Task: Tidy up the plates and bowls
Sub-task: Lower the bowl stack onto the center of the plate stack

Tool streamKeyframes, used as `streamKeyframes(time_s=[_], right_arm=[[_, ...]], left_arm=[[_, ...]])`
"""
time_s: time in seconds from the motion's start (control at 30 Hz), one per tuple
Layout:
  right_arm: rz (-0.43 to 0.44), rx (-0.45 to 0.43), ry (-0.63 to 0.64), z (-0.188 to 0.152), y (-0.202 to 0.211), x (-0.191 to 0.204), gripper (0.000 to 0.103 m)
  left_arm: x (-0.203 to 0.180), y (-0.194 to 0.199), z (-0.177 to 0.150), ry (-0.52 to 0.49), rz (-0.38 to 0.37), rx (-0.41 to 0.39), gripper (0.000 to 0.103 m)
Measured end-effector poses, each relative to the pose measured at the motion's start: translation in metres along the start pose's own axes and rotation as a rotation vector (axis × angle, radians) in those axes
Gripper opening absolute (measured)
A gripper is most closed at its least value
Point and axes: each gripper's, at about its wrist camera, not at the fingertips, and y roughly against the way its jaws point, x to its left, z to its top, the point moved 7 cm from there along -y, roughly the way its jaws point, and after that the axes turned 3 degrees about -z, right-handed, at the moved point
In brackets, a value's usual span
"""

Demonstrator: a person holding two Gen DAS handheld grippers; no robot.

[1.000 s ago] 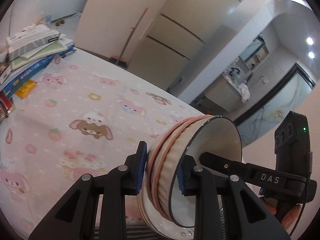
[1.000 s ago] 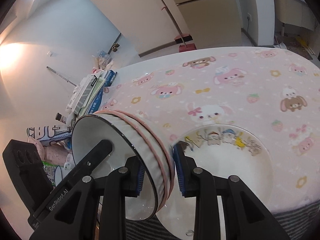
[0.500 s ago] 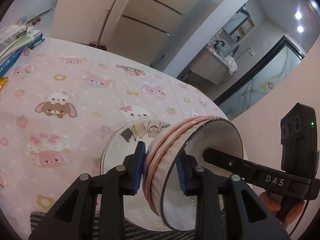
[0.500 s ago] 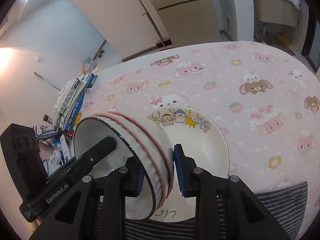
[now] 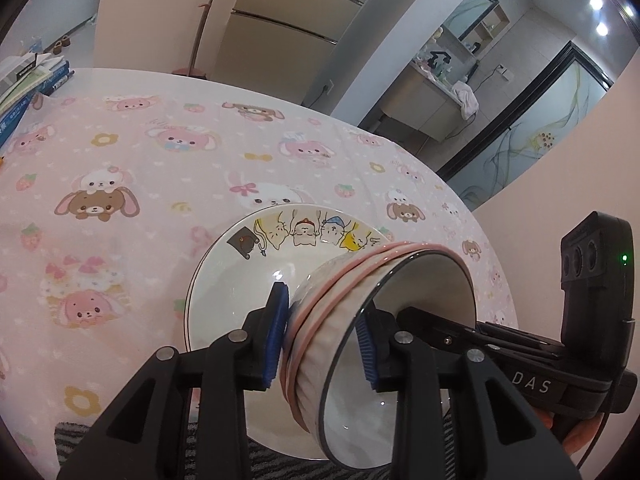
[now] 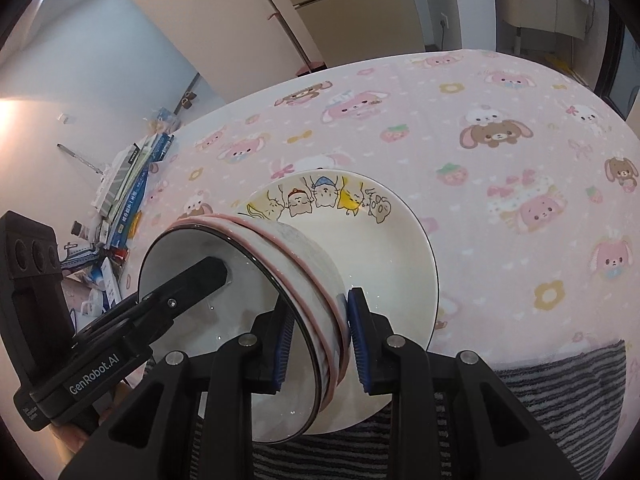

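Note:
A nested stack of white ribbed bowls [image 5: 424,280] with pink rims hangs tilted on its side just above a white plate [image 5: 236,280] printed with cartoon animals. My left gripper [image 5: 320,308] is shut on the stack's wall, one pad outside and one inside. In the right wrist view my right gripper [image 6: 320,308] grips the opposite side of the same stack [image 6: 304,256] over the plate [image 6: 400,248]. Each view shows the other gripper's finger [image 6: 192,284] reaching into the top bowl. Whether the stack's base touches the plate I cannot tell.
The table wears a pink cartoon-rabbit cloth [image 5: 120,168], with a grey striped cloth [image 6: 560,392] at the near edge. A pile of books [image 6: 132,176] lies at the table's far left side. A broom [image 6: 288,28] leans on the wall behind.
Both grippers have carried the bowl stack down and over the plate, which now lies right beneath it. Both grips look unchanged.

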Motion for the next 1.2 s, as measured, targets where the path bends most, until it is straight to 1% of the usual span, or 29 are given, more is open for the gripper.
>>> streamKeyframes(time_s=[0.2,0.47,0.53,0.63,0.73,0.83,0.93,0.97,1.03,1.2], right_arm=[[0.033,-0.03,0.023,0.007,-0.001,0.003,0.029],[0.07,-0.052,0.014,0.011,-0.004,0.0,0.029],[0.091,-0.058,0.004,0.013,-0.006,-0.002,0.029],[0.134,-0.048,-0.03,0.016,-0.008,-0.008,0.029],[0.161,-0.039,-0.043,0.017,-0.011,-0.012,0.029],[0.179,-0.031,-0.049,0.018,-0.015,-0.013,0.03],[0.174,-0.025,-0.054,0.018,-0.02,-0.014,0.031],[0.174,-0.018,-0.056,0.017,-0.022,-0.015,0.033],[0.181,-0.027,-0.044,0.018,-0.023,-0.014,0.035],[0.174,-0.042,-0.022,0.017,-0.022,-0.013,0.035]], left_arm=[[0.006,-0.005,0.001,0.012,0.022,0.002,0.028],[0.008,-0.007,0.004,-0.007,0.039,-0.012,0.028],[0.008,-0.009,0.005,-0.021,0.051,-0.019,0.028],[0.006,-0.011,0.006,-0.065,0.067,-0.021,0.028],[0.007,-0.011,0.007,-0.059,0.059,-0.022,0.028],[0.007,-0.014,0.006,-0.071,0.08,-0.02,0.028],[0.007,-0.017,0.005,-0.077,0.087,-0.012,0.028],[0.007,-0.019,0.003,-0.074,0.087,-0.002,0.028],[0.009,-0.021,0.002,-0.071,0.087,0.004,0.028],[0.009,-0.02,0.002,-0.067,0.078,0.007,0.028]])
